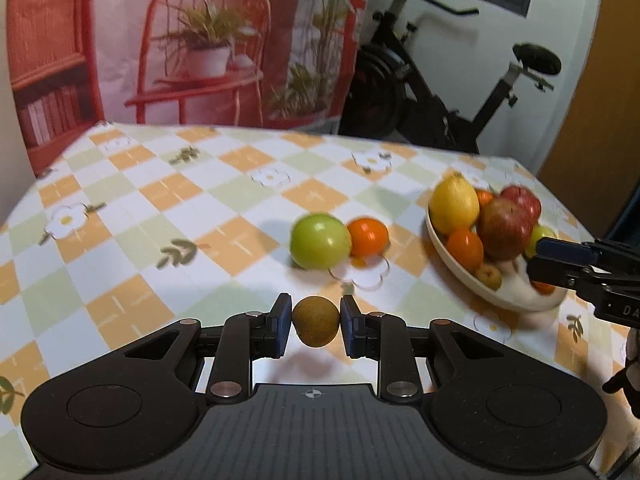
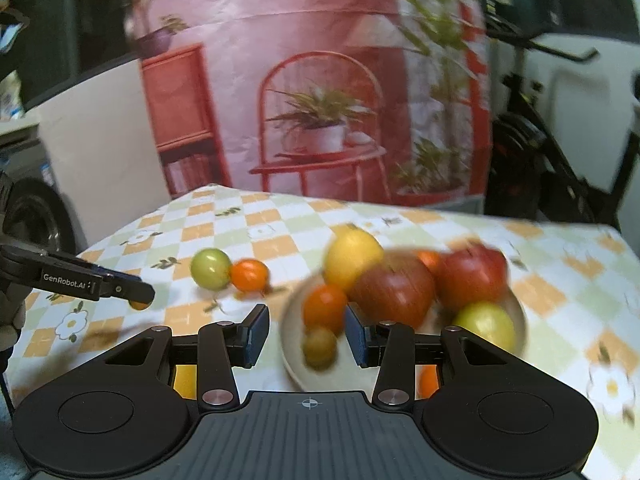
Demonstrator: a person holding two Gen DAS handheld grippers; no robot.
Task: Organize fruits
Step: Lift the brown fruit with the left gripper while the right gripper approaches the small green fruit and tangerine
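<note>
Fruits mostly sitting piled in the bowl [image 1: 448,258], green apple [image 1: 320,246] and orange [image 1: 368,237] waiting loose on the tabletop [image 1: 160,200], left gripper [image 1: 315,326] jaws pinching a small brown fruit [image 1: 316,327], right gripper [image 2: 307,338] jaws hanging spread over the bowl.

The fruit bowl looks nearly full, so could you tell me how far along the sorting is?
Done: the bowl already holds several fruits. In hand: the left gripper grips a small brown fruit; the right gripper is open. Left: the green apple and orange on the table.
</note>
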